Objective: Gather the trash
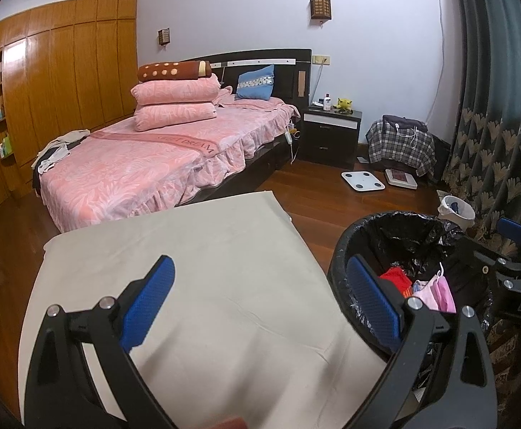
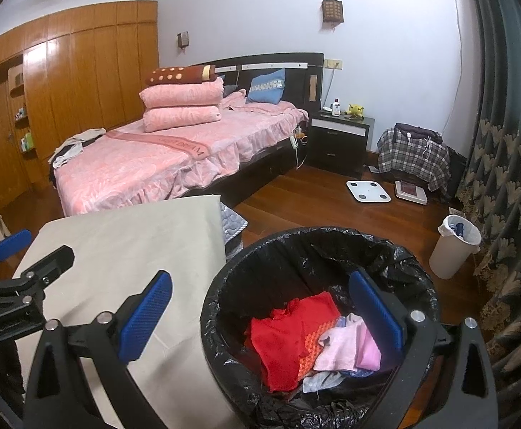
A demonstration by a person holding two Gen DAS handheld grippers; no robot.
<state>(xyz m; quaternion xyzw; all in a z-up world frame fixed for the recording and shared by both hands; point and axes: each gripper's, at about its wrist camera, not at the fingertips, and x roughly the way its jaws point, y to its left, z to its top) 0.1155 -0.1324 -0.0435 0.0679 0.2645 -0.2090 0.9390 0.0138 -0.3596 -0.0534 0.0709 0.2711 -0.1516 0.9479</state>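
Note:
A black bin [image 2: 224, 286] lined with a black bag stands beside a beige cloth-covered table [image 2: 124, 250]. Inside lie red cloth [image 2: 289, 332], pink cloth [image 2: 349, 350] and other scraps. My right gripper [image 2: 260, 311] is open above the bin's near rim, its right finger over the bin and its left over the table edge. My left gripper [image 1: 260, 300] is open and empty over the table [image 1: 206, 268], with the bin [image 1: 339, 250] to its right. In the left wrist view the right gripper's blue pad [image 1: 514, 230] shows at the far right.
A pink bed [image 2: 160, 157] with stacked pillows lies ahead, a dark nightstand [image 2: 342, 143] beside it. Two scales [image 2: 367, 190] lie on the wooden floor near a plaid-covered seat [image 2: 414, 153]. A small white bin [image 2: 453, 250] stands by the curtain [image 2: 510, 178]. Wooden wardrobes line the left wall.

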